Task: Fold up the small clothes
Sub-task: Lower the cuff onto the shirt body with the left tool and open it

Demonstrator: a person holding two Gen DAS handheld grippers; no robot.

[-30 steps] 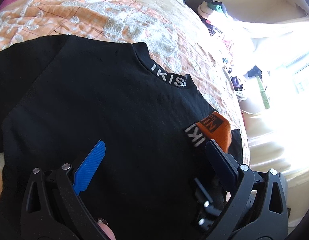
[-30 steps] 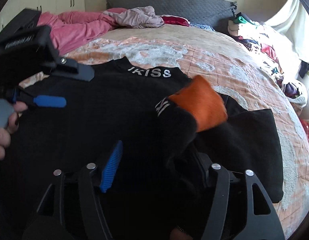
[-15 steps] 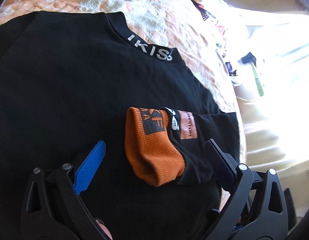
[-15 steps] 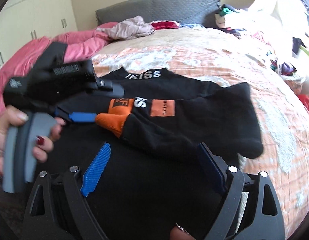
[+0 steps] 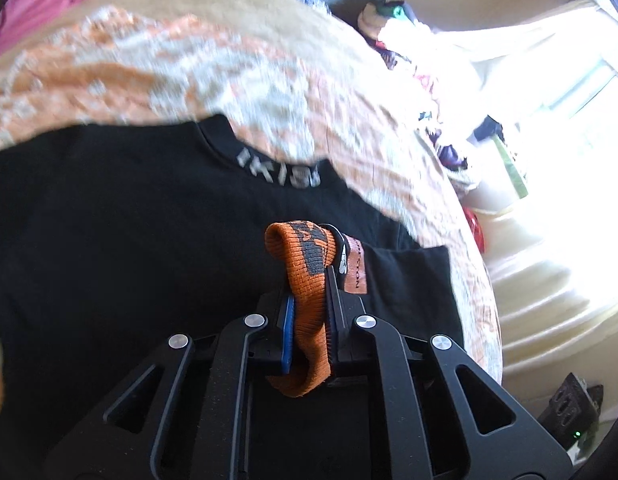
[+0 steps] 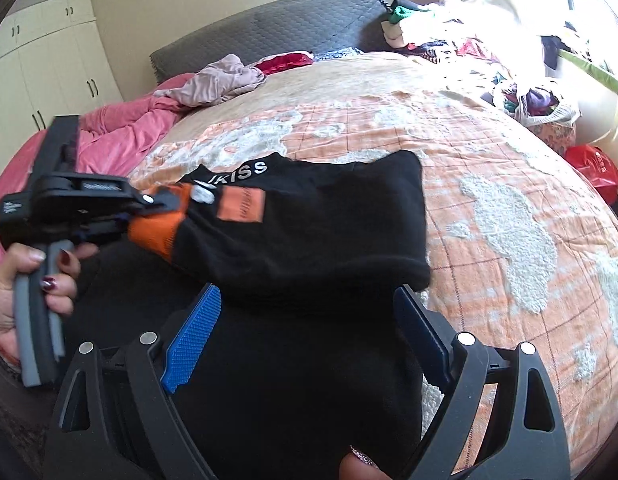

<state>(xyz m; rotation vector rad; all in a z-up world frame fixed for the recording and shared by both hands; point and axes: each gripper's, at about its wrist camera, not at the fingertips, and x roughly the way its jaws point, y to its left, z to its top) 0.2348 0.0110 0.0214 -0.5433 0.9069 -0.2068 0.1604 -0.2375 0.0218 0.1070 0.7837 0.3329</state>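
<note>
Fingers of the left gripper (image 5: 309, 312) are pressed together on the orange cuff (image 5: 305, 304) of a sleeve, the knit bunched between the blue pad and the dark one. That sleeve (image 6: 309, 232) lies folded across the chest of the black sweatshirt (image 5: 129, 240), which is spread flat on the bed just below its own lettered collar (image 6: 239, 174). The right gripper (image 6: 305, 332) hovers over the sweatshirt's lower body with its fingers spread wide, holding nothing (a painted fingertip shows at the bottom edge of its view).

By my judgement the sleeve fold is in hand: the cuff is pinched and being positioned inward over the chest. The next move would call for laying the cuff down flat, letting go without dragging the knit back, and then bringing the right gripper to an edge or hem of the sweatshirt for the following fold.

Counted from the sweatshirt outward: one sweatshirt, one orange cuff in sight, one orange patch (image 6: 242, 208) on the folded sleeve, two grippers. Beyond the collar, one patterned bedspread (image 6: 489, 184); farther up, one pink blanket (image 6: 125, 132) and one mauve garment (image 6: 217, 84) near the grey headboard (image 6: 277, 28). Off to the sweatshirt's right, a heap of laundry, too jumbled to count.
</note>
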